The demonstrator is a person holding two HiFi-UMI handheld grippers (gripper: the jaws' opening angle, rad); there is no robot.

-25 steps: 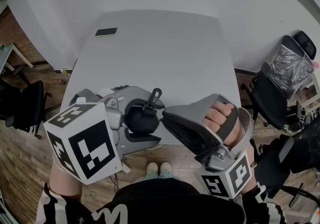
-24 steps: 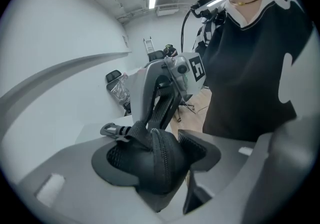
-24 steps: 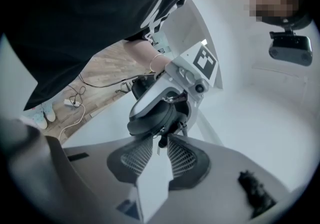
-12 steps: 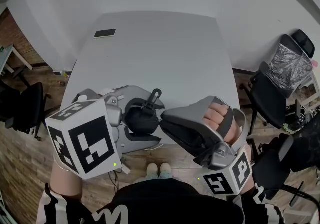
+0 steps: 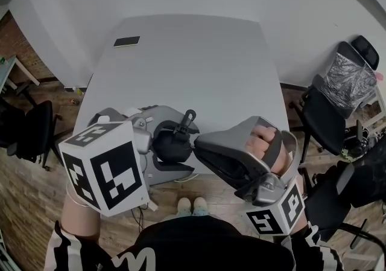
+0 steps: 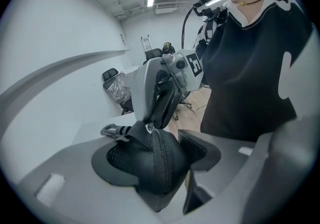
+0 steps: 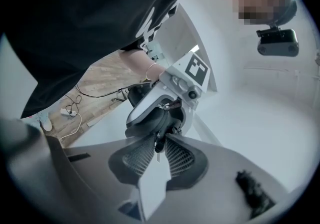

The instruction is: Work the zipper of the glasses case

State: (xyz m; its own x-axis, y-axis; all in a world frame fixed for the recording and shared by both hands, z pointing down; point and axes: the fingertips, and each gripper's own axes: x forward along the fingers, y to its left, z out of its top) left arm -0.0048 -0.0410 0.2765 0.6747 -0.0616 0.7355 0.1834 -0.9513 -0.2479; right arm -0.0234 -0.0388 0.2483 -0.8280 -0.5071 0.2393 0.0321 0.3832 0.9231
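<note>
Left gripper is clamped on the black glasses case, centre frame, over the near edge of the grey table. Right gripper pinches the zipper pull. Phone lies upper left on the table. Office chairs stand at right, on a wood floor.
</note>
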